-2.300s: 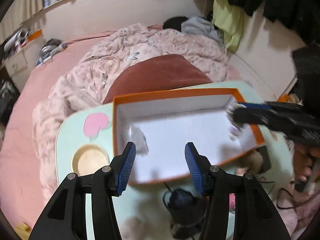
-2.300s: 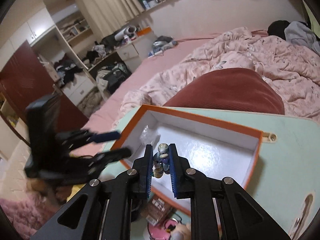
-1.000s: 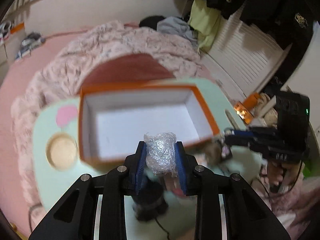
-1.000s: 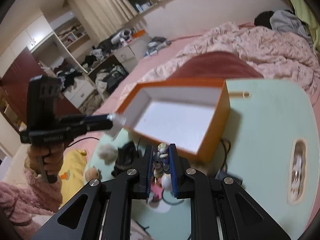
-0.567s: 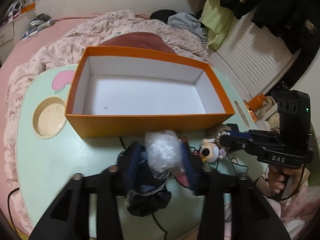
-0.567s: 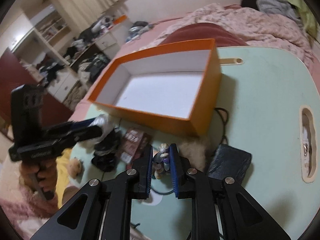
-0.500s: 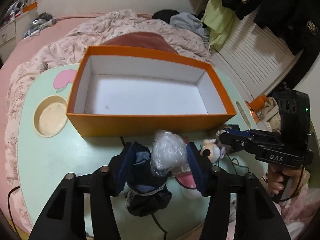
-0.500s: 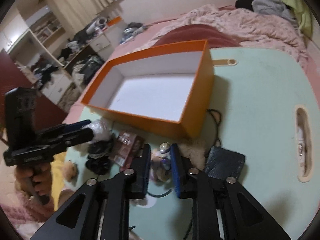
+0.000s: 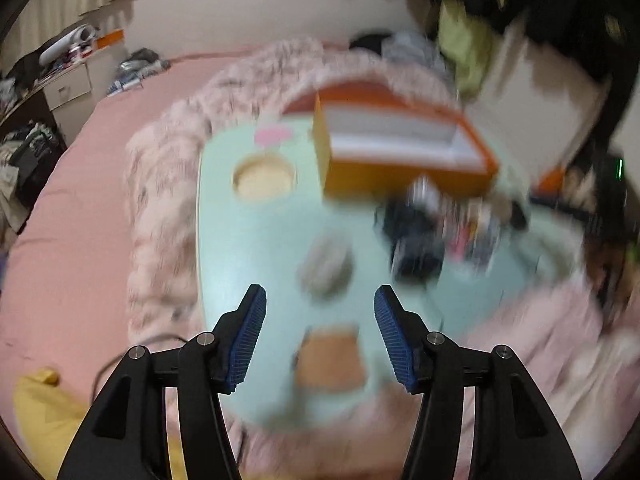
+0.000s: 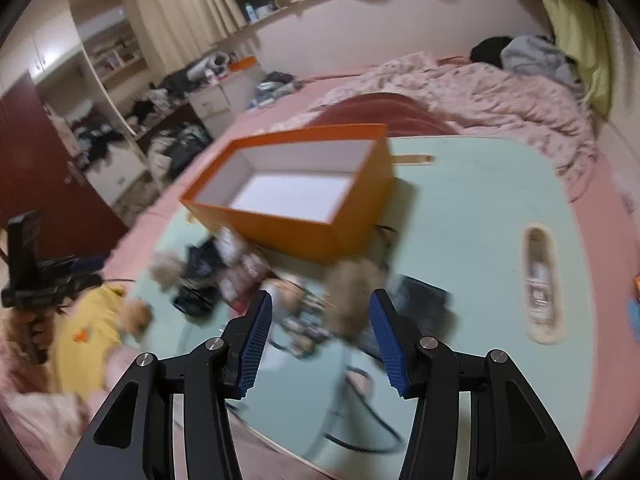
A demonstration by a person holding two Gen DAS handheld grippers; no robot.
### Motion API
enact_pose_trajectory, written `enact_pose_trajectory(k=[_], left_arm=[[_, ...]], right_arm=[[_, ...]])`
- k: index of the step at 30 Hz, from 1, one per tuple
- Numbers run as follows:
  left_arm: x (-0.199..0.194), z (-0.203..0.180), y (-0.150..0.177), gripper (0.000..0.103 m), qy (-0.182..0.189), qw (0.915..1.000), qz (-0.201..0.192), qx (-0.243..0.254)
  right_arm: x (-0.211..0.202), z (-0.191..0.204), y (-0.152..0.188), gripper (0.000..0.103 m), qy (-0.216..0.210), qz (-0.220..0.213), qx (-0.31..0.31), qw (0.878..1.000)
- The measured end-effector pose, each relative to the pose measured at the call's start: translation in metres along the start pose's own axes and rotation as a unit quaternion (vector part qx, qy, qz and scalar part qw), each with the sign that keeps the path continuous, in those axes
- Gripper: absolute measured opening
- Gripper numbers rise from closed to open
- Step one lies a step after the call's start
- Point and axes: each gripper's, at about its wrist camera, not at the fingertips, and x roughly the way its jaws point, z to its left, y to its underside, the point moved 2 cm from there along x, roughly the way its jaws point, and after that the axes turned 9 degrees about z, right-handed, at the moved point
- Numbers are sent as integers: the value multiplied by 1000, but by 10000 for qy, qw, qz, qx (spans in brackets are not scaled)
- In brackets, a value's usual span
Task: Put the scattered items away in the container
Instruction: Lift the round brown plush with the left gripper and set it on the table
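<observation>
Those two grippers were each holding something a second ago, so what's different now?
Both let go: the left gripper dropped its plastic wad and swung left, away from the pile; the right gripper released its figurine, jaws opening. The orange box stays empty on the green table.

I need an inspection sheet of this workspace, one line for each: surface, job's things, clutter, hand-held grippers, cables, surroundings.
Surface: mint-green table, resting on a pink bed.
Job's things: orange box, inside looks empty; small items in front of it, blurred.
Clutter: fluffy brown ball; dark pouch.
Hand-held grippers: left hand-held gripper open, nothing between jaws; right hand-held gripper opening, gripping nothing.
Cables: black cable on table edge.
Surroundings: quilt, cluttered shelves.
</observation>
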Motion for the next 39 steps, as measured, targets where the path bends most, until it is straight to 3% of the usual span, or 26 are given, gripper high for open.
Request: enact_pose_trajectory(k=[2, 4, 6, 7, 14, 18, 23, 25, 30, 33, 35, 39], left_arm=[[17, -6, 17, 57, -105, 9997, 167, 159], [32, -13, 27, 57, -162, 9992, 238, 268], [53, -20, 30, 53, -150, 9984, 444, 319], [61, -23, 30, 47, -151, 9982, 486, 330], [78, -36, -5, 47, 498, 9985, 15, 223], [90, -66, -29, 47, 494, 9959, -9, 752], [92, -83, -41, 47, 274, 9947, -7, 993], [86, -80, -40, 48, 450, 9946, -32, 935], [59, -66, -39, 49, 1101, 9917, -159, 640], [40, -47, -55, 49, 1074, 9915, -631, 372], [35, -34, -68, 60, 961, 9917, -852, 100], [46, -13, -95, 61, 991, 9903, -884, -421]], right_arm=[[-5, -11, 6, 50, 316, -15, 12, 9995], [-6, -20, 12, 34, 548, 39, 95, 9984], [-3, -28, 16, 28, 580, 84, 192, 9981], [-1, -32, 17, 28, 534, 60, 273, 9982], [27, -40, 7, 28, 259, 119, 604, 9978], [34, -20, 4, 28, 256, 227, 350, 9988], [41, -8, 7, 28, -164, 338, 329, 9987], [36, -3, 8, 28, -275, 351, 260, 9987], [10, -1, -2, 30, -280, -82, 218, 9993], [6, -4, -20, 31, 26, -310, 310, 9990], [10, -9, -31, 31, 277, -350, 491, 9978], [30, -19, -43, 31, 522, -149, 781, 9955]])
